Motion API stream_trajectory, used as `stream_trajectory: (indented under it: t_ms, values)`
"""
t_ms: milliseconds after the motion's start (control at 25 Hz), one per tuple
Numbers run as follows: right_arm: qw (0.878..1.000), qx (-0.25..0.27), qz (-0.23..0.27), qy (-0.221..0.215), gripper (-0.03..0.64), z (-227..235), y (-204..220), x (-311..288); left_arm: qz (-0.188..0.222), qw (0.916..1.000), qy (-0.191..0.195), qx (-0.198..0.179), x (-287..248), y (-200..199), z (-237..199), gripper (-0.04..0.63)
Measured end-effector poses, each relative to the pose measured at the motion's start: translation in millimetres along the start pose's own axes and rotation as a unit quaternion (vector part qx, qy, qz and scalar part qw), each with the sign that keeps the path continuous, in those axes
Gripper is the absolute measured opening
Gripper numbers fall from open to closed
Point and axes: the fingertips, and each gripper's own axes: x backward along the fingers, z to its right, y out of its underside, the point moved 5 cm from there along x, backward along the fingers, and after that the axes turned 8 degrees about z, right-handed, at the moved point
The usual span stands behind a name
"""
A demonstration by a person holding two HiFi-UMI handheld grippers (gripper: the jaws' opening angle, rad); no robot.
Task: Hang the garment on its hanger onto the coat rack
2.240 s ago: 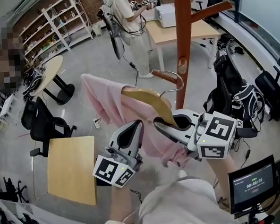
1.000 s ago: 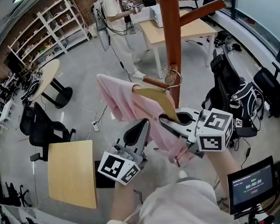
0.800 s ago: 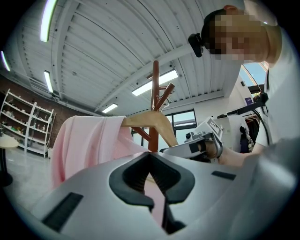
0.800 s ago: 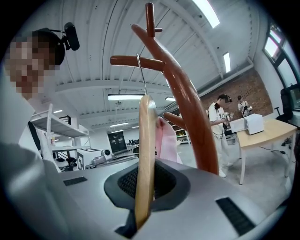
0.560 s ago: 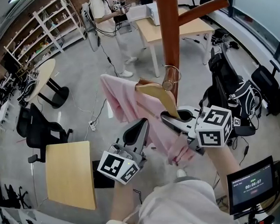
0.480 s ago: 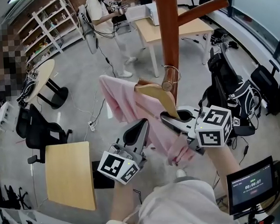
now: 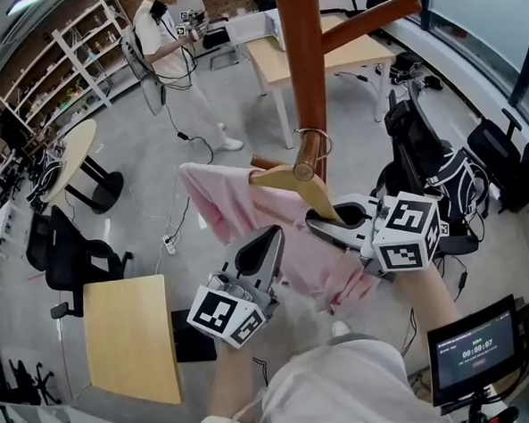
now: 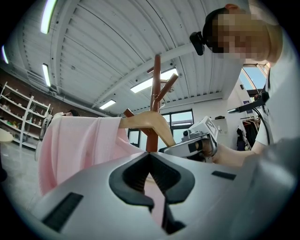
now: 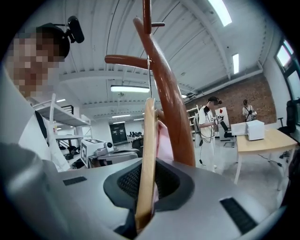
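The right gripper (image 7: 329, 222) is clamped tight on the lower arm of the wooden hanger (image 7: 301, 188), while the left gripper (image 7: 265, 242) pinches the pink garment (image 7: 224, 200) draped over it; the hanger's wire hook (image 7: 323, 140) sits looped over a low peg (image 7: 307, 161) of the brown coat rack (image 7: 302, 61)

Look down to your right: the small screen (image 7: 474, 350) shows a clock that reads 00:00:0 and one last digit too small to tell. The tiny words above it are too small to read. The cubes (image 7: 407, 233) on your left gripper (image 7: 264, 240) and right gripper (image 7: 323, 220) show black-and-white square marks.
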Motion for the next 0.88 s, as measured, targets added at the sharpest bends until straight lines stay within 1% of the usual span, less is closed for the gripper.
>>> stream_trajectory:
  t_ms: [120, 240, 320, 400, 480, 600, 640, 760, 880]
  values:
    - [1.0, -0.005, 0.005, -0.005, 0.017, -3.1, -4.0, 7.6, -0.002, 1.0, 0.005, 0.003, -2.5, -0.1, 3.2, -0.006]
    - [1.0, 0.001, -0.001, 0.002, 0.017, -8.6, -9.7, 11.9, -0.002, 0.9999, 0.011, 0.006, -3.3, -3.8, 5.8, -0.006]
    - [1.0, 0.016, -0.011, 0.017, 0.02, -5.9, -9.5, 13.9, -0.002, 0.9999, 0.015, 0.007, -7.4, 0.0, 5.1, -0.006]
    - [0.998, 0.042, -0.024, 0.038, 0.023, -4.7, -10.9, 16.6, -0.002, 0.9998, 0.019, 0.009, -10.7, 2.8, 6.1, -0.006]
    - [0.994, 0.074, -0.036, 0.066, 0.055, -5.8, -13.9, 19.6, -0.002, 0.9997, 0.023, 0.011, -11.3, 3.7, 7.8, -0.006]
    - [0.988, 0.108, -0.049, 0.097, 0.063, -3.9, -14.3, 23.4, -0.004, 0.9995, 0.029, 0.013, -13.2, 7.0, 7.0, -0.006]
    - [0.987, 0.111, -0.05, 0.102, 0.065, -2.1, -14.0, 24.7, -0.004, 0.9995, 0.03, 0.014, -14.4, 8.1, 6.1, -0.006]
    - [0.986, 0.116, -0.043, 0.115, 0.104, 2.1, -14.6, 29.7, -0.004, 0.9993, 0.033, 0.015, -18.2, 9.6, 5.5, -0.006]
    - [0.987, 0.113, -0.022, 0.115, 0.107, 1.0, -16.8, 33.6, -0.004, 0.9991, 0.039, 0.017, -21.5, 9.9, 7.2, -0.006]
